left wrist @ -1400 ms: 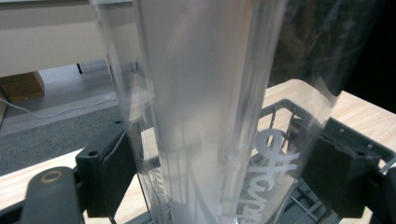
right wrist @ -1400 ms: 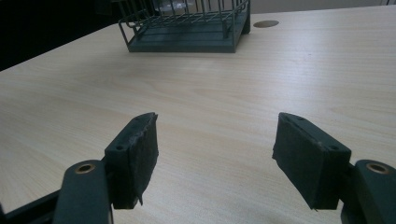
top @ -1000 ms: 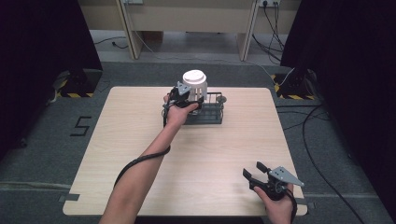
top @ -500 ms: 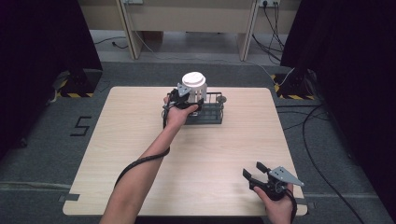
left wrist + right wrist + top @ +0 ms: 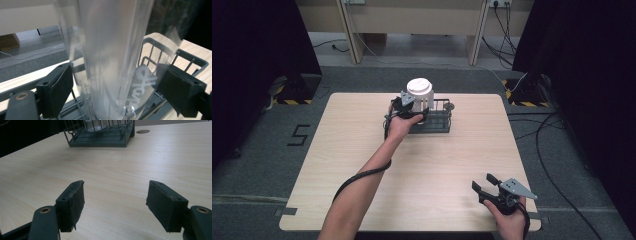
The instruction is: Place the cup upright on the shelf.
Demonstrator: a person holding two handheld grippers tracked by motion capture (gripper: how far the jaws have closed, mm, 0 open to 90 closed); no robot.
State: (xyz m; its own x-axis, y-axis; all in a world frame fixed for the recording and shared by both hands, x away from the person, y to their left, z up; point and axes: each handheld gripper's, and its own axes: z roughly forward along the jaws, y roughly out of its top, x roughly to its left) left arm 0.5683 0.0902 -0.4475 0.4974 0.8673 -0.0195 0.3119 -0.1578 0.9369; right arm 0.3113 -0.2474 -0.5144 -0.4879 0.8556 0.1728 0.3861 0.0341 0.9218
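Observation:
A tall clear plastic cup (image 5: 419, 95) with a white lid stands in a dark wire rack (image 5: 437, 122) at the far middle of the table. My left gripper (image 5: 412, 107) reaches it from the near side. In the left gripper view the cup (image 5: 112, 62) sits between the two pads, which touch its walls on both sides; its base is down inside the rack (image 5: 190, 60). My right gripper (image 5: 484, 185) hovers low at the table's near right corner, open with nothing between its fingers (image 5: 72, 202). It faces the rack (image 5: 100, 137) across bare wood.
The light wooden table (image 5: 362, 150) has a small round mark (image 5: 143, 131) beside the rack. Dark curtains flank the table, cables lie on the floor at the right, and a bench stands behind.

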